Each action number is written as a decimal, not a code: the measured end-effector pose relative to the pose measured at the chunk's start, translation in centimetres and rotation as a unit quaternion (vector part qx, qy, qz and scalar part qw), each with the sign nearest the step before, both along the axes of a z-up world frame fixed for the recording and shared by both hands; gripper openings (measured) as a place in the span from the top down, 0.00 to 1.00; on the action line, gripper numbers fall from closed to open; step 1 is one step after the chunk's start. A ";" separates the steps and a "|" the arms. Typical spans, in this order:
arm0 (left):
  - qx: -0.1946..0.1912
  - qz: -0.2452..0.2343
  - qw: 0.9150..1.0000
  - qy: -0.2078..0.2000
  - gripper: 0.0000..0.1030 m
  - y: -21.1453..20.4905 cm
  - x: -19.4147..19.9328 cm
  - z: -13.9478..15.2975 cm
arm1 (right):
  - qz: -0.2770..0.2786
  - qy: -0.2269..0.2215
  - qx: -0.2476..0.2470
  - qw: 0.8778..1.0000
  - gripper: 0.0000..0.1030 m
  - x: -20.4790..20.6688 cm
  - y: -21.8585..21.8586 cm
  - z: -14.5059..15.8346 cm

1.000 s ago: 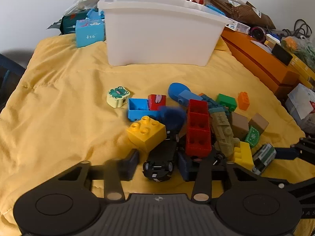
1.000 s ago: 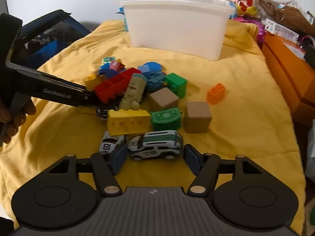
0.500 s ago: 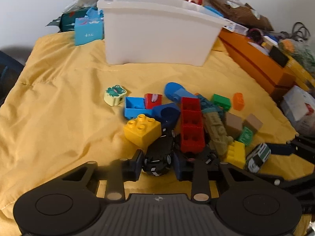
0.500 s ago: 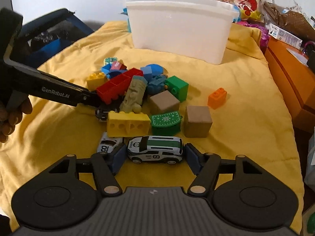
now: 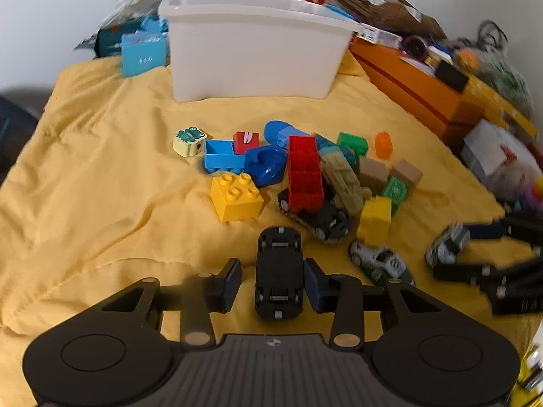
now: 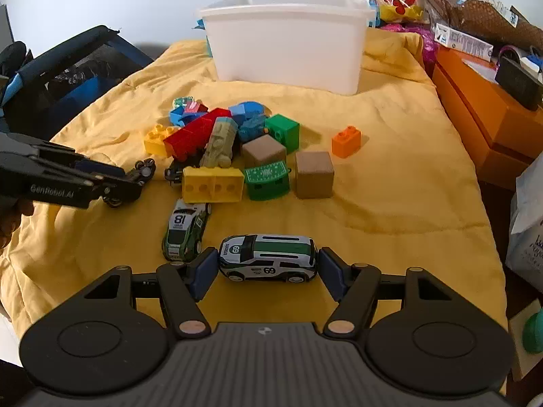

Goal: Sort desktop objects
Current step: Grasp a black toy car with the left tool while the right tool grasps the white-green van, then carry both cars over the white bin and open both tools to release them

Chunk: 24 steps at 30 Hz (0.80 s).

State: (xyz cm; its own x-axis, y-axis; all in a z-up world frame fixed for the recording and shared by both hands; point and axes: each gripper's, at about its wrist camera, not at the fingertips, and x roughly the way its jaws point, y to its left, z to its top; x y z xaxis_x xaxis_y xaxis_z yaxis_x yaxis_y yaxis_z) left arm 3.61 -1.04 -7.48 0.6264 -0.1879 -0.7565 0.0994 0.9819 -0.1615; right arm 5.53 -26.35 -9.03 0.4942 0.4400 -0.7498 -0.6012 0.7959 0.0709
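Observation:
A black toy car (image 5: 278, 271) lies upside down on the yellow cloth (image 5: 101, 203) between the fingers of my left gripper (image 5: 273, 283). Its jaws are opening, and a gap shows beside the left pad (image 5: 232, 279). My right gripper (image 6: 268, 271) is shut on a green-and-white van (image 6: 268, 263) marked 69, end to end, just off the cloth. A green race car (image 6: 185, 229) marked 18 lies to the van's left. A heap of bricks sits mid-cloth, among them a red brick (image 5: 303, 173) and a yellow brick (image 5: 236, 196). The white bin (image 6: 288, 37) stands behind the heap.
Orange boxes (image 6: 482, 112) with clutter line the right side. A dark bag (image 6: 68, 68) lies off the cloth's left edge. A small blue box (image 5: 142, 54) stands left of the bin. Another black car (image 5: 319, 217) lies under the red brick. Snack bags pile up behind the bin.
My left gripper closed on the black car, drew it back out of the heap, and its jaws have widened again. My right gripper pulled the van back from the yellow brick, leaving the race car behind.

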 end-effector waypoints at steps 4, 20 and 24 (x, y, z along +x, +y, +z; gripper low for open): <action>-0.022 0.007 1.000 0.013 0.59 0.0 0.6 -0.5 | 0.007 -0.004 0.003 1.000 0.34 -0.1 0.3 0.3; -0.019 0.023 0.996 -0.078 0.68 0.9 0.2 7.4 | -0.018 -0.036 0.055 0.998 0.34 1.8 0.1 4.4; -0.030 0.050 0.993 -0.103 0.68 2.0 2.3 11.2 | -0.027 -0.056 0.079 0.995 0.34 3.7 0.5 7.1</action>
State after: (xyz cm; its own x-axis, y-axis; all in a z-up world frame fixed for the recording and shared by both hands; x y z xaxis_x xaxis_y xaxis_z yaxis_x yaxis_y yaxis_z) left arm 5.93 0.98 3.71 0.7849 -0.1577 -0.5993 0.0398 0.9779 -0.2053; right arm 9.26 -25.82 -1.94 0.5966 0.5189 -0.6123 -0.5688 0.8116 0.1335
